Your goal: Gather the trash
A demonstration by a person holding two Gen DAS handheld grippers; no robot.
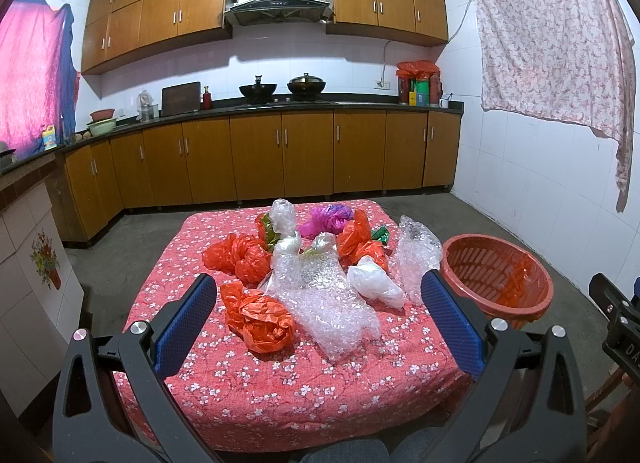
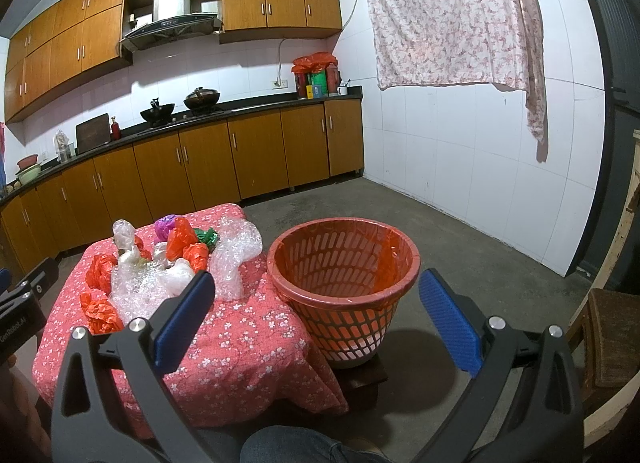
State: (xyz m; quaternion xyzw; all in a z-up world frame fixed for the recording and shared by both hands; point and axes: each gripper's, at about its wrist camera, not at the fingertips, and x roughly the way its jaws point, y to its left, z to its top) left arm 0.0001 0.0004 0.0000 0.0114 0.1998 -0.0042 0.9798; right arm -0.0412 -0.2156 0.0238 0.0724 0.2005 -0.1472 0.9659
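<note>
Denim-clad knees fill the bottom edge of both views, cut off by the frame, with the black claw arms rising just beyond them. Left claw hangs above the near half of the low worktop draped in a red floral cloth; its blue-padded fingers stand wide apart and hold nothing. Right claw is likewise spread wide and empty, held level over the gap between worktop and red slotted plastic basket, which sits at 12 o'clock from it.

Between the left claw's fingers lie the crumpled orange plastic bag and, touching it at 3 o'clock, the clear bubble-wrap sheet. Further toward 12 o'clock, more trash is heaped: another red-orange bag, a white plastic bag, a purple bag, a green scrap mostly hidden behind orange plastic, and an upright roll of bubble wrap near the worktop's 3 o'clock edge. How these pieces overlap at the heap's centre is hard to make out.

The basket stands just beside the worktop at 3 o'clock, on a dark block whose shape is largely hidden beneath it. A red liner clings to its inner wall; its bottom cannot be seen clearly. Part of the other claw shows, cut off, at each view's edge.
</note>
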